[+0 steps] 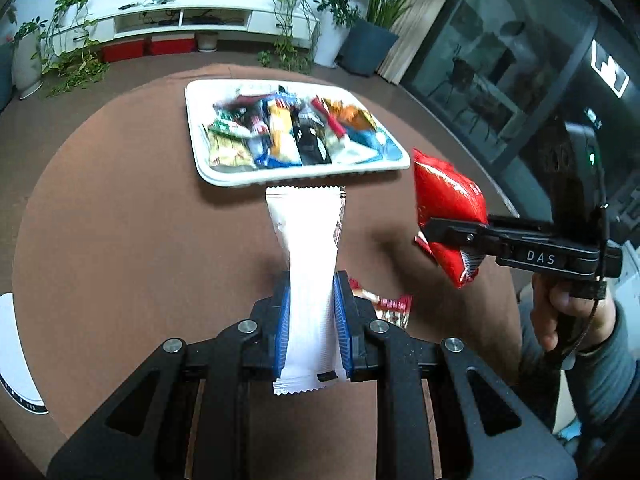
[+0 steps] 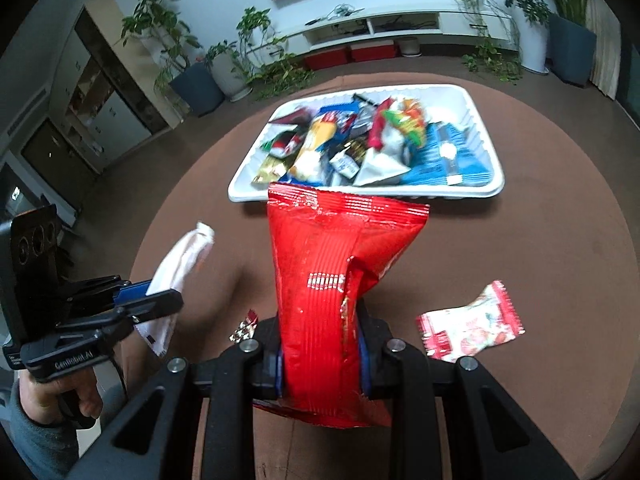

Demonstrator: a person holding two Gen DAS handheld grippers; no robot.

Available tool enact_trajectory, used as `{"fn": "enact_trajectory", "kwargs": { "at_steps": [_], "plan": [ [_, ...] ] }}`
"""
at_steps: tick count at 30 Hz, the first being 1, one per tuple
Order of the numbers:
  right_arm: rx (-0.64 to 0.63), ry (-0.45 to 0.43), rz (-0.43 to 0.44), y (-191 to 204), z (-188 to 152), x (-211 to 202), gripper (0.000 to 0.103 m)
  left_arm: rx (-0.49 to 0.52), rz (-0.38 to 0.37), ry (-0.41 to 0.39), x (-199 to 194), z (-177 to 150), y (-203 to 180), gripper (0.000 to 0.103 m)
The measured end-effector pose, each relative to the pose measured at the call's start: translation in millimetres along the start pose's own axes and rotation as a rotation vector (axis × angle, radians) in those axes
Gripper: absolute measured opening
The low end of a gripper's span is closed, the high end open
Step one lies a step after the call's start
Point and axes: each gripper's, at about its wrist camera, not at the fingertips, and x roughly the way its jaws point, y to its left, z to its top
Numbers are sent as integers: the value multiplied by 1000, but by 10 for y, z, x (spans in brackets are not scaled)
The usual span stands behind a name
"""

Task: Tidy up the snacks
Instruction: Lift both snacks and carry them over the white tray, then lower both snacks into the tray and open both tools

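1. The left hand-held gripper (image 1: 312,320) is clamped on a white snack packet (image 1: 310,280); its blue pads (image 1: 282,332) press the packet's two long edges, and the packet stands up out of the jaws, clear of the counter (image 1: 120,240), on the near side of the white tray (image 1: 296,174).
2. The right hand-held gripper (image 2: 322,360) is clamped on a red snack bag (image 2: 324,280), creased where the jaws pinch it. The bag's crimped top edge overlaps the tray's (image 2: 400,196) near rim in the right wrist view.
3. In the left wrist view the red bag (image 1: 444,200) hangs in the right hand-held gripper (image 1: 452,236) to the right of the tray's near corner, with a hand (image 1: 560,304) in a grey sleeve on the handle.
4. A red-and-white candy packet (image 2: 468,328) lies flat on the counter (image 2: 560,260), well short of the tray and right of the red bag.
5. Another small wrapped snack (image 2: 244,326) shows partly, on the tray's near side, between the two grippers.
6. The tray sits further out on the round brown counter, filled with mixed snack packets (image 2: 360,148) lying loosely over one another; a blue packet (image 2: 444,160) occupies its right end.
7. Beyond the tray stand potted plants (image 2: 260,52) and a low white cabinet (image 2: 400,26) against the wall.
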Motion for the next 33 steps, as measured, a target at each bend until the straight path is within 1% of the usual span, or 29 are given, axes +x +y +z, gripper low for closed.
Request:
{"fn": "enact_trajectory", "kwargs": {
  "at_steps": [4,8,12,15,19,22,25,29,33],
  "plan": [
    [40,-25,-8,-189,71,-111,28,-22,5,-38,-120,182,97,18],
    [83,-56,-23,-426,254,-233,28,-38,14,-79,-236,446,195,18],
    [108,-94,-43,-610,550,-355,28,-27,22,-105,-280,784,197,18],
    [92,-109,-61,-621,760,-374,28,-9,14,-113,-229,1062,116,18],
    [64,-110,-73,-591,1104,-281,28,22,17,-104,-55,1427,0,18],
    [50,-89,-72,-594,1335,-129,28,19,27,-85,143,1662,5,18],
    [34,-65,-71,-640,1529,43,28,24,53,-57,372,1801,20,18],
    [0,-18,-114,-699,1715,330,28,26,82,-29,676,1936,32,18],
    [2,16,-129,-760,1801,550,28,39,98,-14,906,1962,32,18]
  ]
}}
